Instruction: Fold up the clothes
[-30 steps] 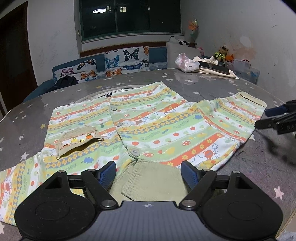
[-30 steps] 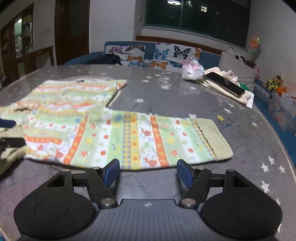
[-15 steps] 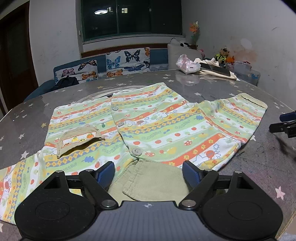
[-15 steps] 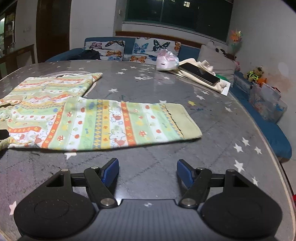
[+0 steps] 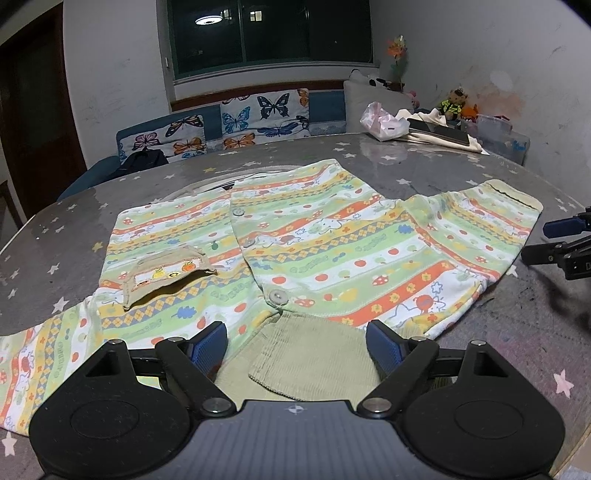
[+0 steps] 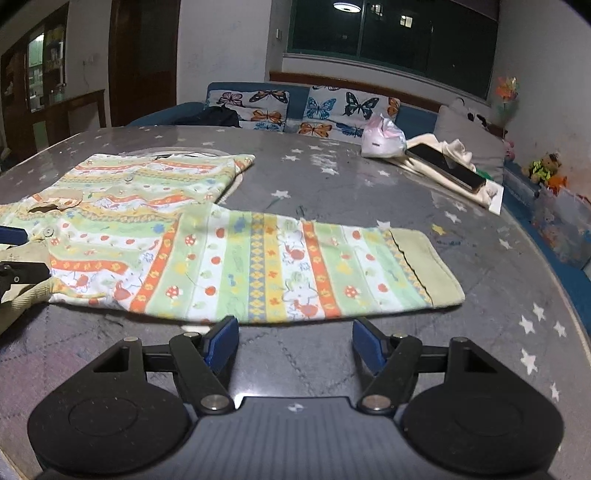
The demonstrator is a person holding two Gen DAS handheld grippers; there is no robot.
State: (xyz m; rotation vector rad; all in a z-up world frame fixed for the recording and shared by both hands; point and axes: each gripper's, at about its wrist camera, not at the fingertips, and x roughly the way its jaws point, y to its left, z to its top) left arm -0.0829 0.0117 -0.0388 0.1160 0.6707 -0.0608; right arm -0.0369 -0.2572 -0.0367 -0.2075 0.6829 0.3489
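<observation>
left tool (image 5: pixel 296 343): black arms, blue pads | right tool (image 6: pixel 295 341): same, silver screws

Night outside the dark window (image 5: pixel 271 31), a round ceiling lamp (image 5: pixel 208 20) mirrored in its glass. White scuffed walls (image 5: pixel 498 55) all round. A blue sofa (image 6: pixel 255 96) with butterfly cushions (image 6: pixel 343 107) runs beneath the sill. Dark wooden door (image 6: pixel 142 59) on the left, grey star-patterned table (image 6: pixel 369 184) filling the foreground.

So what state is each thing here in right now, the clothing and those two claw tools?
Patterned shirt: spread flat on the table, buttoned, not yet folded.
Right sleeve: stretched out straight, lying flat.
Chest pocket: gaping open.
Green collar: lying between the left gripper's open jaws.
Left gripper: open, gripping nothing.
Right gripper: open, empty, just short of the sleeve.
Phone: screen dark.
</observation>
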